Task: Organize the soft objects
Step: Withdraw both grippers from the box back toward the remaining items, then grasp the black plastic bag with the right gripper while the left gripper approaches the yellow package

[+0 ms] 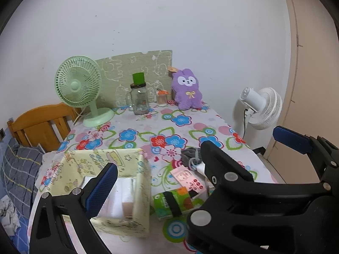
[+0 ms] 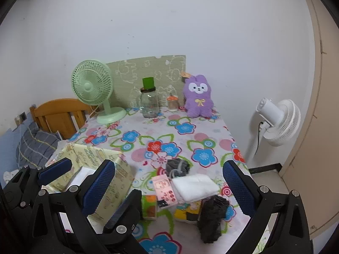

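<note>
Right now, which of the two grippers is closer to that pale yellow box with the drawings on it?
Left. The left gripper hangs open right over the yellow box, one finger above its opening. The right gripper is open beside it, over the white folded cloth.

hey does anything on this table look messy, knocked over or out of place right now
Nothing is spilled or tipped: the green fan, jar and purple plush stand upright. The only mess is the loose heap at the near edge, with the white folded cloth, grey sock and black fabric outside the yellow box.
</note>
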`<state>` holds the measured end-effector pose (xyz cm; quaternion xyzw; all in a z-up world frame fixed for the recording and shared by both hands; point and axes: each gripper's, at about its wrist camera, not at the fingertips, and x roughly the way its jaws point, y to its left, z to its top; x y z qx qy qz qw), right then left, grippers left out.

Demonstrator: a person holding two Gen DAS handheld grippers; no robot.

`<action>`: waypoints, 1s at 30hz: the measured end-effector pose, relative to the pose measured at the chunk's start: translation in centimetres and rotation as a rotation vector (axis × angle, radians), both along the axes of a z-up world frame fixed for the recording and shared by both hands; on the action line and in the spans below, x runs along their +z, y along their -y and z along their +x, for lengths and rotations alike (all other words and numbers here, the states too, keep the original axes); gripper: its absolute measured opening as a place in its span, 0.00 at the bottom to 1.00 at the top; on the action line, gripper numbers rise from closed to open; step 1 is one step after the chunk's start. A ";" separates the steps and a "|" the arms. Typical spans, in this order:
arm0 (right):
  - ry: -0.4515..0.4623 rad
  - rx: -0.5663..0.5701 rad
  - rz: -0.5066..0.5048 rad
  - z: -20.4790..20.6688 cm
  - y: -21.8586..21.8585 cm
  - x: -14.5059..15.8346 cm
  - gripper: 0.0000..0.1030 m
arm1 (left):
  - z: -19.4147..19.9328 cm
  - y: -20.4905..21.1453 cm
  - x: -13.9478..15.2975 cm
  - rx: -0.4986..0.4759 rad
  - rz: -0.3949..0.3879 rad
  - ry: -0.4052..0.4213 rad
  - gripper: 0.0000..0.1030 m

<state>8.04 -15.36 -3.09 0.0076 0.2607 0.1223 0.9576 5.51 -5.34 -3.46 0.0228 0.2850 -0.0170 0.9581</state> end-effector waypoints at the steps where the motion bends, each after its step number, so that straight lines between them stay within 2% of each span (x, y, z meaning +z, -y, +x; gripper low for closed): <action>1: -0.002 -0.005 -0.001 -0.1 0.3 -0.2 1.00 | 0.0 0.1 -0.1 -0.003 -0.001 -0.002 1.00; 16: -0.046 -0.063 0.016 0.4 4.2 -3.3 1.00 | 1.0 4.2 -2.8 -0.080 0.011 -0.047 1.00; 30: -0.123 -0.118 0.006 1.6 6.4 -7.1 0.99 | 2.7 6.3 -6.6 -0.123 0.016 -0.145 1.00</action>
